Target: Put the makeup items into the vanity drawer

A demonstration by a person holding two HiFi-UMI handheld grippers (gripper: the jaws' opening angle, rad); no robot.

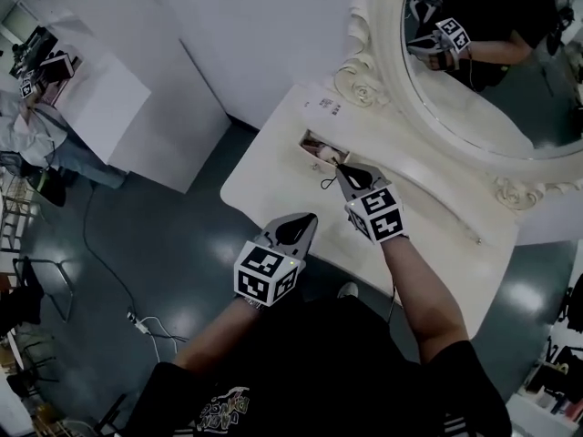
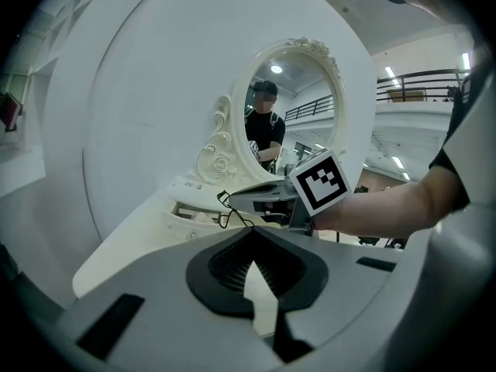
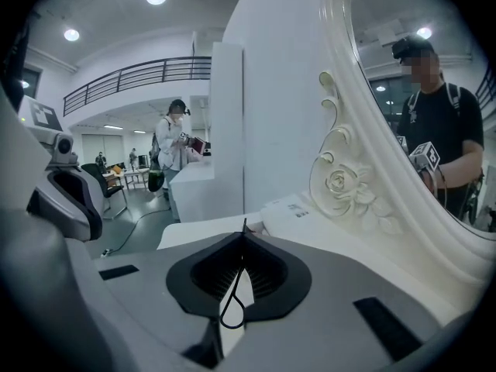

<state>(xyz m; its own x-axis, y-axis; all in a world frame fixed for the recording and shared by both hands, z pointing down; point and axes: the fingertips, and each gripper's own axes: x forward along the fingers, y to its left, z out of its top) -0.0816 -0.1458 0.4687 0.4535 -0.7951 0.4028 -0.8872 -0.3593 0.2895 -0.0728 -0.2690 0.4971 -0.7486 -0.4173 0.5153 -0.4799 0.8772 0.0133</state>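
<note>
Right gripper (image 1: 349,173) clamped on a thin black cord loop (image 3: 231,301), right beside the small open drawer (image 1: 306,138)!
My right jaws pinch that cord, and it dangles over the cream vanity table (image 1: 273,185), just near of the drawer. Pale pinkish makeup items (image 1: 324,154) lie inside the drawer. My left gripper (image 1: 297,229) hovers nearer, at the tabletop's near edge, jaws pressed together with nothing between them.

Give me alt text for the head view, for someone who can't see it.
The right gripper, jaws shut on a thin black cord, hovers beside the open drawer of a cream vanity. The left gripper is nearer the person, shut.
</note>
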